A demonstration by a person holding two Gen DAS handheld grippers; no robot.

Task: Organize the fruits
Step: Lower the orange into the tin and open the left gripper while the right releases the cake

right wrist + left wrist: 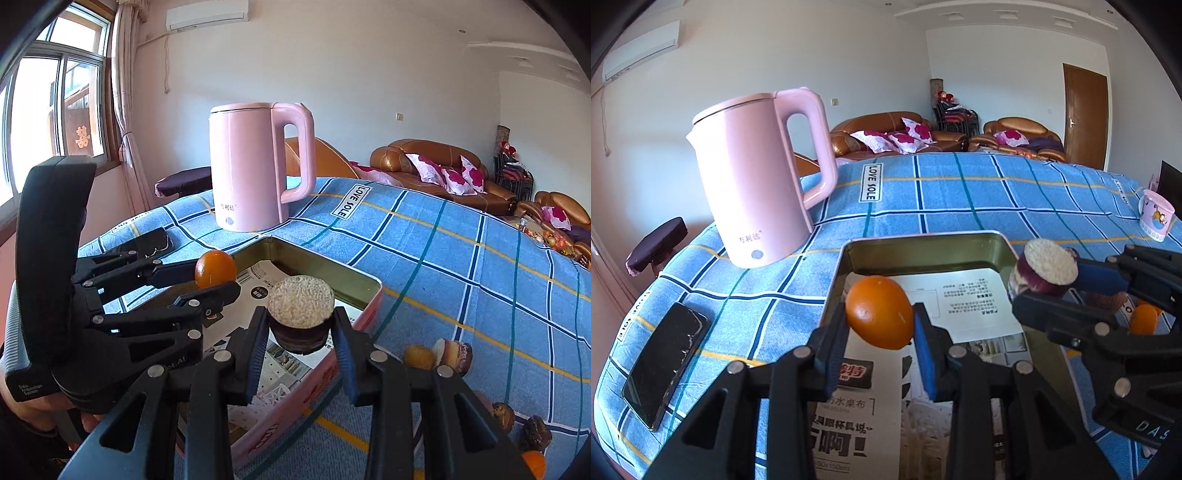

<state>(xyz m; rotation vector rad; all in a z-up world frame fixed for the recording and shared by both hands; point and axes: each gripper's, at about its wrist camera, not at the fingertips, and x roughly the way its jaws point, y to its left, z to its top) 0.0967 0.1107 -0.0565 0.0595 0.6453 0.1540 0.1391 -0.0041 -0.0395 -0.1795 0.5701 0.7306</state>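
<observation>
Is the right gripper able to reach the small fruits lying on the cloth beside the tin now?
Probably not as things stand. The right gripper is shut on a purple half fruit above the tin, so its jaws are occupied. The loose fruits lie unobstructed to its right.

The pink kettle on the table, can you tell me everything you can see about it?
The pink kettle is tall, smooth and looks like glossy plastic. A big looped handle sticks out on its right side, a small spout on its left, and its lid is closed. Low on the front are small printed characters and a round button. It stands upright on the blue checked tablecloth, just behind the metal tin. Neither gripper touches it.
</observation>
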